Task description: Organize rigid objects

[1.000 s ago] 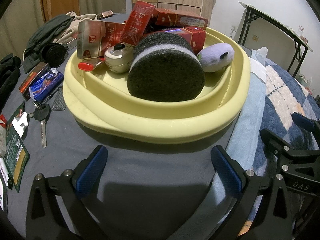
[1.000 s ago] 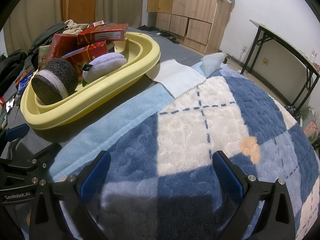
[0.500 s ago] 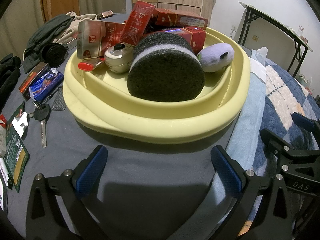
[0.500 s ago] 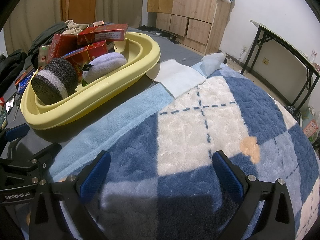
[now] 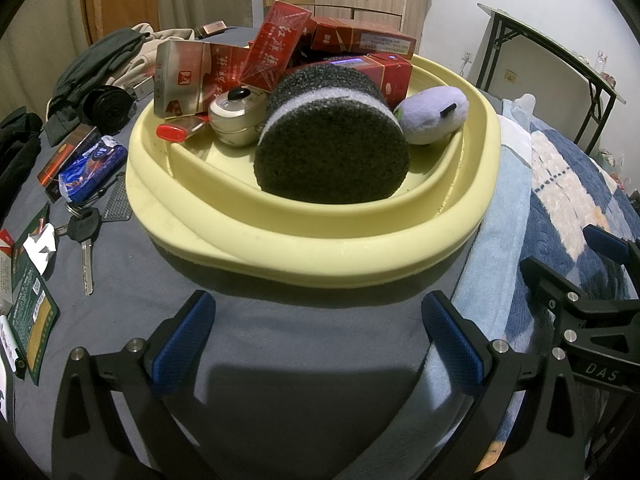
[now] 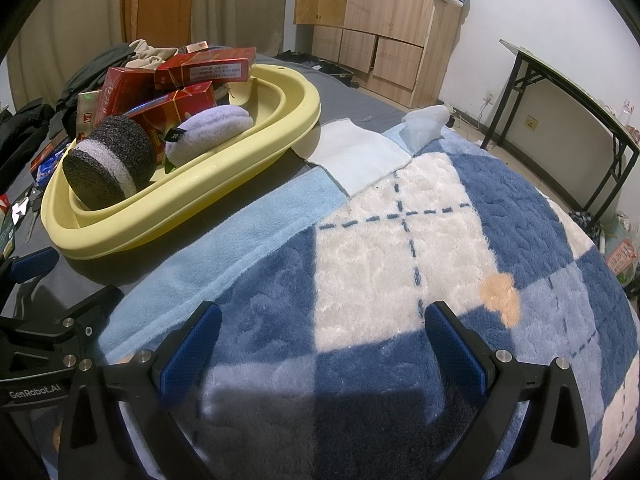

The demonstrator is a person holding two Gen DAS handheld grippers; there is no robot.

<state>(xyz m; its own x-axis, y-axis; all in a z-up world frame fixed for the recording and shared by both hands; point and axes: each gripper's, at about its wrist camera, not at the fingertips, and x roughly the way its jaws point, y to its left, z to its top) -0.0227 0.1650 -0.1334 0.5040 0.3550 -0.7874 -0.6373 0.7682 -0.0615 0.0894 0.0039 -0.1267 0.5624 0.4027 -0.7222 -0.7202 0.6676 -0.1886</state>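
Note:
A yellow basin (image 5: 304, 248) sits on the grey bed sheet and also shows in the right wrist view (image 6: 208, 184). It holds several red boxes (image 5: 276, 48), a black-and-white round sponge (image 5: 332, 140), a lilac plush (image 5: 434, 114), a round metal tin (image 5: 236, 114) and a red lighter (image 5: 180, 130). My left gripper (image 5: 316, 336) is open and empty just in front of the basin. My right gripper (image 6: 324, 352) is open and empty over the blue checked blanket (image 6: 440, 260), to the right of the basin.
Left of the basin lie keys (image 5: 86, 236), a blue snack packet (image 5: 92, 168), a dark red box (image 5: 66, 156), green packets (image 5: 30, 312) and a black round object (image 5: 106, 108) by dark clothes. A folding table (image 6: 572, 92) and wooden cabinets (image 6: 384, 8) stand behind.

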